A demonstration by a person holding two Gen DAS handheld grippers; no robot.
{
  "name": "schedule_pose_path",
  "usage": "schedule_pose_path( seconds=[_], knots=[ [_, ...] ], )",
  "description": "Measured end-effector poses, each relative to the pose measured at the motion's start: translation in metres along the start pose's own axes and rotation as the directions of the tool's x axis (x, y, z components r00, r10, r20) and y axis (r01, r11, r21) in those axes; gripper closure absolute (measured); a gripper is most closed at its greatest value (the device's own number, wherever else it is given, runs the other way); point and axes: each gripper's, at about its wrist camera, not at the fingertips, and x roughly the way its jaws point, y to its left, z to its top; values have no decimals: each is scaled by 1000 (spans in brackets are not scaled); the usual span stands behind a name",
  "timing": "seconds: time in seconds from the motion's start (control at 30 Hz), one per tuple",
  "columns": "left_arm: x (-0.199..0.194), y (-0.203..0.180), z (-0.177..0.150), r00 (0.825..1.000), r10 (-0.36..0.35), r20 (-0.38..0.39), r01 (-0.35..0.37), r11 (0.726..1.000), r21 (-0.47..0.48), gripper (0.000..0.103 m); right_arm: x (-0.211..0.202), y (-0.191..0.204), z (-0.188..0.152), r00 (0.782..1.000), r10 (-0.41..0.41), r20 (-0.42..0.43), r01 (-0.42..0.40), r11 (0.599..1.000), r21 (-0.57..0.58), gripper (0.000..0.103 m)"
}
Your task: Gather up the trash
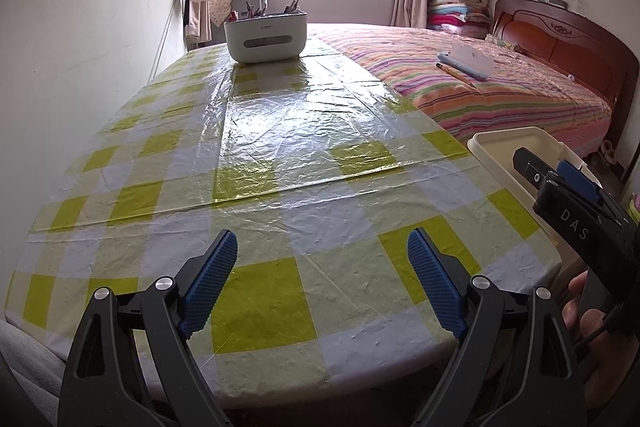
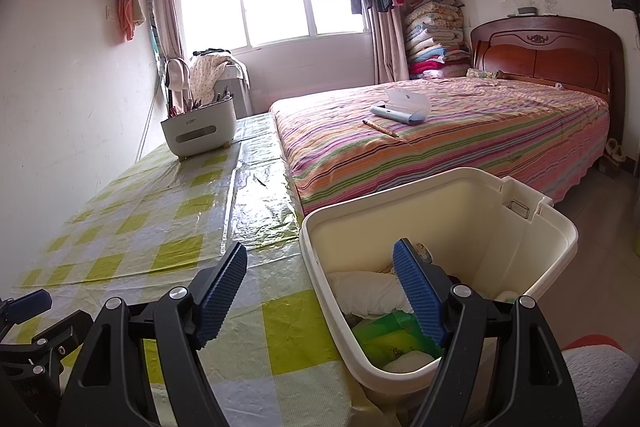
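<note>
A cream trash bin (image 2: pixel 556 239) stands beside the table's right edge; inside it lie a white wad (image 2: pixel 364 291), a green wrapper (image 2: pixel 384 335) and other scraps. My right gripper (image 2: pixel 320 263) hangs open over the bin's near rim with nothing between its blue pads. In the left wrist view my left gripper (image 1: pixel 322 247) is open and empty above the table's near edge. The bin (image 1: pixel 496 147) shows there at the right, with the right gripper (image 1: pixel 560 179) in front of it and a hand below.
The table wears a yellow-and-white checked plastic cloth (image 1: pixel 304 155). A white caddy (image 1: pixel 266 37) holding pens stands at its far end. A bed with a striped sheet (image 2: pixel 460 143) adjoins the table, bearing a pencil (image 2: pixel 380 127) and an open case (image 2: pixel 404 107). The wall runs along the left.
</note>
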Motion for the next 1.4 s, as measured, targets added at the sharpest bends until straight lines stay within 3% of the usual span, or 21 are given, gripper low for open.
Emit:
schedule_pose_path(
  seconds=[0.67, 1.0, 1.4],
  knots=[
    [2, -7, -4, 1000, -10, -22, 10, 1000, 30, 17, 1, 2, -2, 1000, 0, -14, 0, 1000, -3, 29],
    [2, -21, -5, 999, 11, -33, -7, 992, 124, 17, 1, 3, -2, 1000, 0, -15, 0, 1000, -4, 29],
    [-10, -24, -1, 1000, -7, 25, 3, 990, 139, 17, 2, 3, -3, 1000, 1, -21, -1, 1000, -6, 29]
  ],
)
